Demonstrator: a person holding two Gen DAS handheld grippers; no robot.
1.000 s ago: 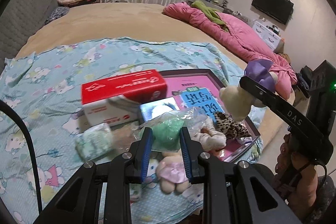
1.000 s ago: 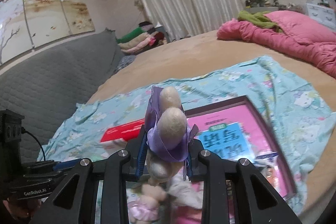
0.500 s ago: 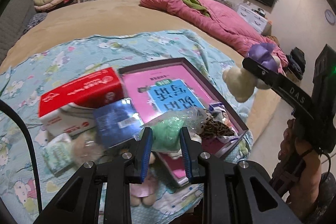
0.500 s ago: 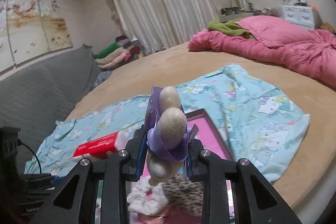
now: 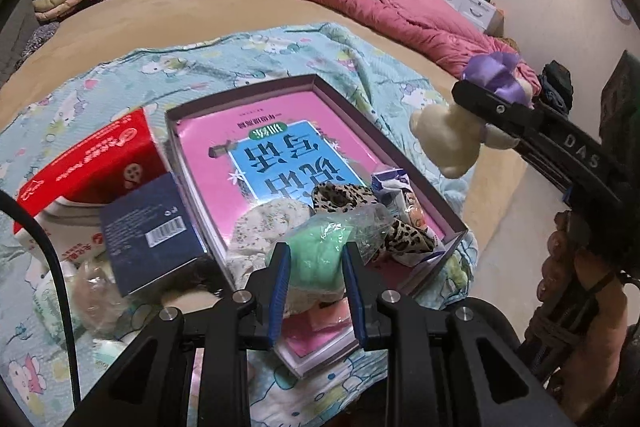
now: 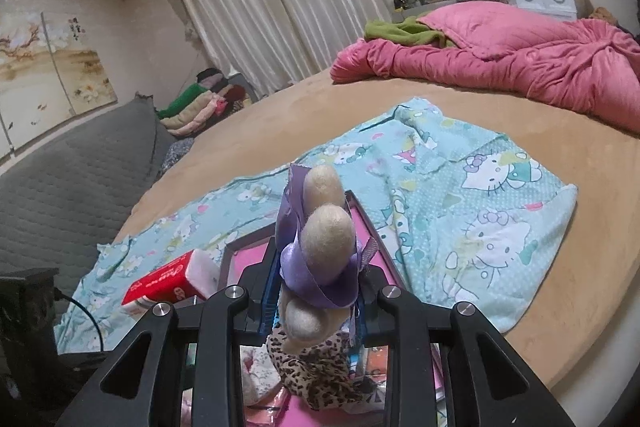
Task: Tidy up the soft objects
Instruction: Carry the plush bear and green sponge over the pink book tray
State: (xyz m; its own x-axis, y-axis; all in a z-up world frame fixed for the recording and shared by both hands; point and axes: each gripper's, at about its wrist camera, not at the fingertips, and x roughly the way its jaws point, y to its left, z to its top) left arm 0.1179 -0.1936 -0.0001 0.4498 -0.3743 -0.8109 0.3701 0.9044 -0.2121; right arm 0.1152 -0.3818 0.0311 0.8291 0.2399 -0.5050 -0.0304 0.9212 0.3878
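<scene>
Handling note: left gripper (image 5: 314,277) was clamped on a green soft item in a clear bag (image 5: 320,259), held over the near end of the pink-lined box (image 5: 384,143). Film looked slippery, so gripping the padded bulk seemed wise. Right gripper (image 6: 316,291) squeezed a cream plush toy (image 6: 326,239) at its purple ribbon, above the box; light, compressible.

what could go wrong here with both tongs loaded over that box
1. The left tongs pinch a green bag whose loose plastic trails onto the leopard cloth; it may snag or drag it out of the box.
2. The right tongs grip the plush only at its ribbon; it could slip and fall outside the box.
</scene>
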